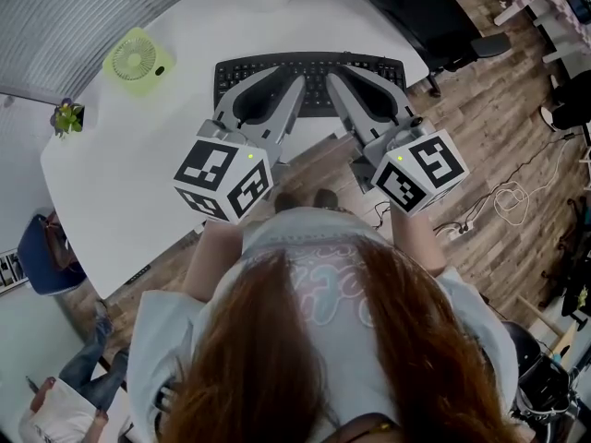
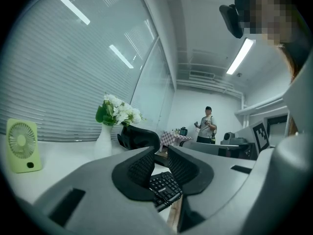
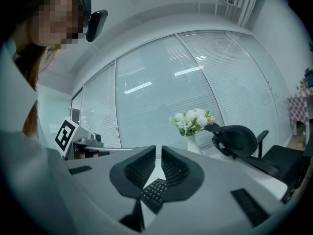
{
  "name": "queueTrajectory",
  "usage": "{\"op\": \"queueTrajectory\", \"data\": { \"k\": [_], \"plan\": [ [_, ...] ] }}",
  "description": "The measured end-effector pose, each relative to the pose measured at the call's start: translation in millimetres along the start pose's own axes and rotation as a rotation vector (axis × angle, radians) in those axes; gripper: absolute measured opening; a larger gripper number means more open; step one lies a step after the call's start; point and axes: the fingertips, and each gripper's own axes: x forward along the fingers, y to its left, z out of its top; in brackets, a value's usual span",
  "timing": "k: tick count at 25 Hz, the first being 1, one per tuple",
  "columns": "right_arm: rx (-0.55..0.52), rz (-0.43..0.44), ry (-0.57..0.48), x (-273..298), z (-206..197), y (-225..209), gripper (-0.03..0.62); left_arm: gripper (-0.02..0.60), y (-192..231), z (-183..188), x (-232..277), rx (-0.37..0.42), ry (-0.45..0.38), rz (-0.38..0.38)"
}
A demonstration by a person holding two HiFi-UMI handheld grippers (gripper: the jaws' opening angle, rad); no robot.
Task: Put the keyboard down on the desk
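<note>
A black keyboard is level over the white desk, near its front edge; I cannot tell whether it rests on the desk. My left gripper and right gripper meet side by side at its near edge, each shut on it. In the left gripper view the keyboard is wedged low between the ribbed pads of the left gripper. A corner of the keyboard likewise sits between the pads of the right gripper.
A green desk fan stands at the desk's far left, with a small plant at the left corner. A white vase of flowers is on the desk. A black office chair is on the right. A person stands far off.
</note>
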Motion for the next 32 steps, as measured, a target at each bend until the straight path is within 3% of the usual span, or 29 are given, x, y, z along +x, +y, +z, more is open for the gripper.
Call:
{"op": "queueTrajectory", "data": {
  "k": [10,32],
  "plan": [
    [0.000,0.011,0.003,2.4,-5.5,5.7,0.018,0.039,0.5,-2.9,-4.6,-0.003,-0.008,0.005],
    [0.005,0.020,-0.014,1.5,-4.9,7.6,0.003,0.023,0.0,-4.0,-6.7,-0.012,-0.022,0.015]
  ]
}}
